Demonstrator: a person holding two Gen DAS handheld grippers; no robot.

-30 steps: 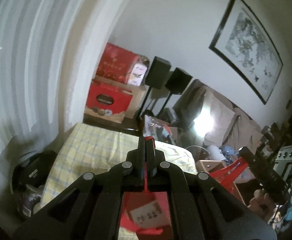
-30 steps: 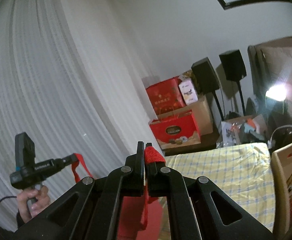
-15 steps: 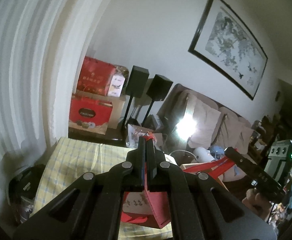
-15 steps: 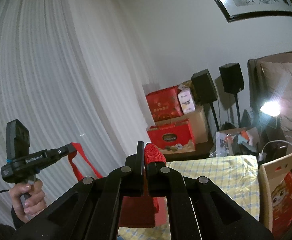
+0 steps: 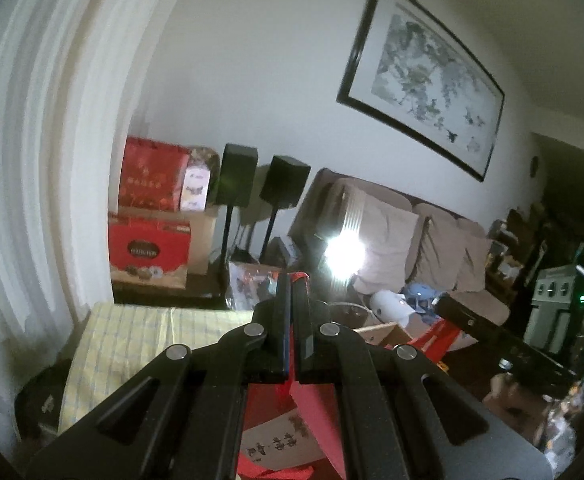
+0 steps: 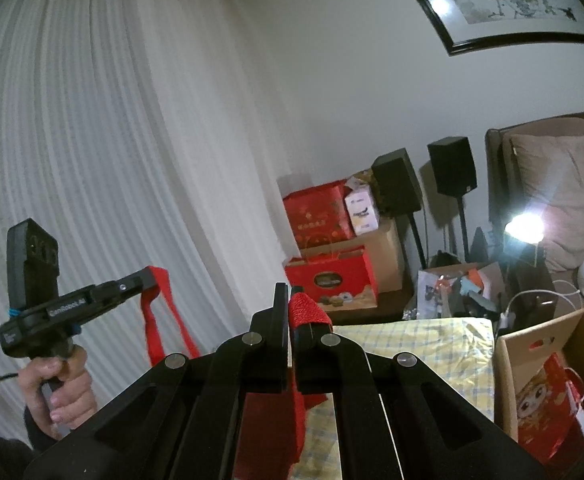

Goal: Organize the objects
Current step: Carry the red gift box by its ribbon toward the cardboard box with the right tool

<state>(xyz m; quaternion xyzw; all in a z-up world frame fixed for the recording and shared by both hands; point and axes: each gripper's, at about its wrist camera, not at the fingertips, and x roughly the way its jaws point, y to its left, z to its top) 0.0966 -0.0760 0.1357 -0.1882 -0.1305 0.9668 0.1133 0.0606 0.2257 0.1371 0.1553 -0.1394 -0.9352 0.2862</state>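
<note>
Hanging in mid-air above the checked tablecloth [image 6: 432, 340], the red gift bag [image 5: 292, 432] depended on its thin handles, one pinched in the left gripper [image 5: 292, 280] and one in the right gripper [image 6: 290, 292], so either could have slipped free, tipping it short of the cardboard box [image 6: 504, 364].

Open air lies over the yellow checked cloth [image 6: 432, 340]. Beyond it, stacked red gift boxes [image 6: 328, 280] and two black speakers on stands [image 6: 452, 172] close off the wall. An open cardboard box [image 6: 548, 344] crowds its right edge, white curtains [image 6: 112, 160] its left.
</note>
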